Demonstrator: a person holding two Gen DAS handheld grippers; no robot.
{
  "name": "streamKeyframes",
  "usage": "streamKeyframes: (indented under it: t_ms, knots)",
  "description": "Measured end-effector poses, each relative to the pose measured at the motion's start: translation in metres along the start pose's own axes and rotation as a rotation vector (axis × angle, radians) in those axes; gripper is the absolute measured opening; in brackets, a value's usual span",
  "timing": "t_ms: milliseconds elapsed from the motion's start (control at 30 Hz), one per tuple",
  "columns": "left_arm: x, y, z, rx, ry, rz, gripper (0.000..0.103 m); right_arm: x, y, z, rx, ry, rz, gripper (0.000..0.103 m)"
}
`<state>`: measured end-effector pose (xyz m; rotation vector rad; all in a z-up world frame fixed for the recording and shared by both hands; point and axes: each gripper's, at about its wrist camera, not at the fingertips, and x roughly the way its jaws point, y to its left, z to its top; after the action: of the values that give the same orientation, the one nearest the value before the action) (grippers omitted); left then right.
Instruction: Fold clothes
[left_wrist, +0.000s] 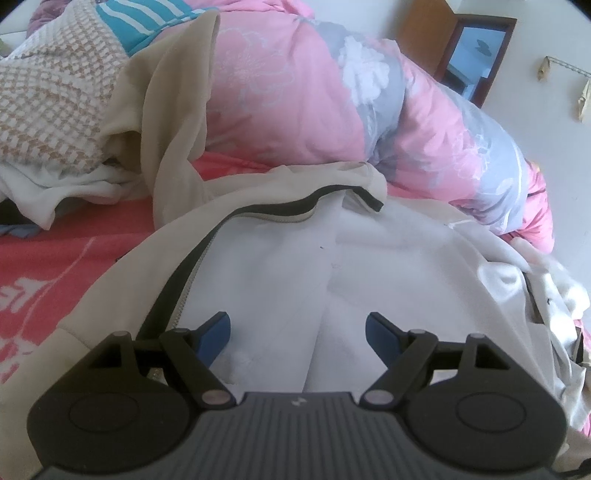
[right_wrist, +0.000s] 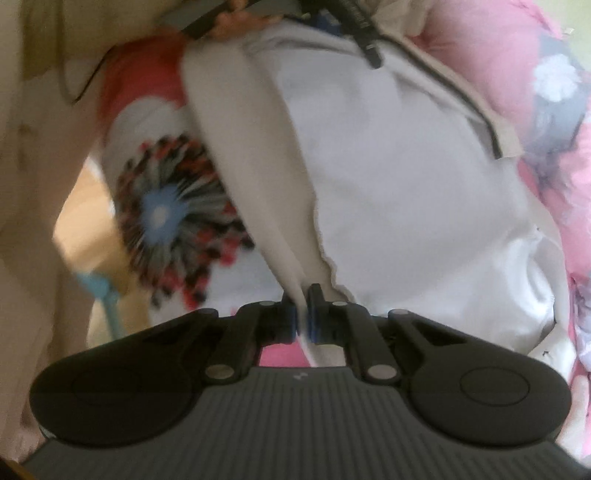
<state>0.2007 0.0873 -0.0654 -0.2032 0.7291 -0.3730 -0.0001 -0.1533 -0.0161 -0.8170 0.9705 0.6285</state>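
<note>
Jacket (left_wrist: 280, 266) looking soft, limp: right claw (right_wrist: 302, 314) is pinching its hem; left claw (left_wrist: 297, 328) is hovering spread above.

soft daylight, bright and even, no hard shadows. left wrist view is sharp, pale cloth ahead of the fingers near washed out. right wrist view is motion-blurred beyond the fingers. fisheye bending and dark corners at edges.

The left wrist view is taken from close above the jacket (left_wrist: 280, 266), facing along the bed toward the quilt (left_wrist: 303, 92) and far wall. The right wrist view is held closer still, blurred, looking down the same jacket (right_wrist: 388, 166); jacket and quilt (right_wrist: 554, 110) are shared
</note>
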Motion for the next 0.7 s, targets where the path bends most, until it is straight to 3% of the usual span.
streamKeyframes:
  t_ms: [267, 400, 533, 700]
  knots:
    - [-0.002, 0.002, 0.0, 0.0, 0.009, 0.001, 0.082, 0.008, -0.002, -0.011, 0.028, 0.044, 0.047, 0.009]
    - [-0.008, 0.009, 0.005, -0.035, -0.009, -0.017, 0.082, -0.009, -0.014, -0.016, 0.055, 0.032, 0.109, 0.027]
    - [-0.009, 0.007, 0.007, -0.032, -0.023, -0.022, 0.082, -0.032, -0.048, -0.019, 0.145, -0.05, 0.071, 0.027]
    - [-0.001, 0.002, 0.004, 0.001, -0.014, 0.013, 0.082, -0.015, -0.09, 0.006, 0.278, -0.23, 0.075, 0.029]
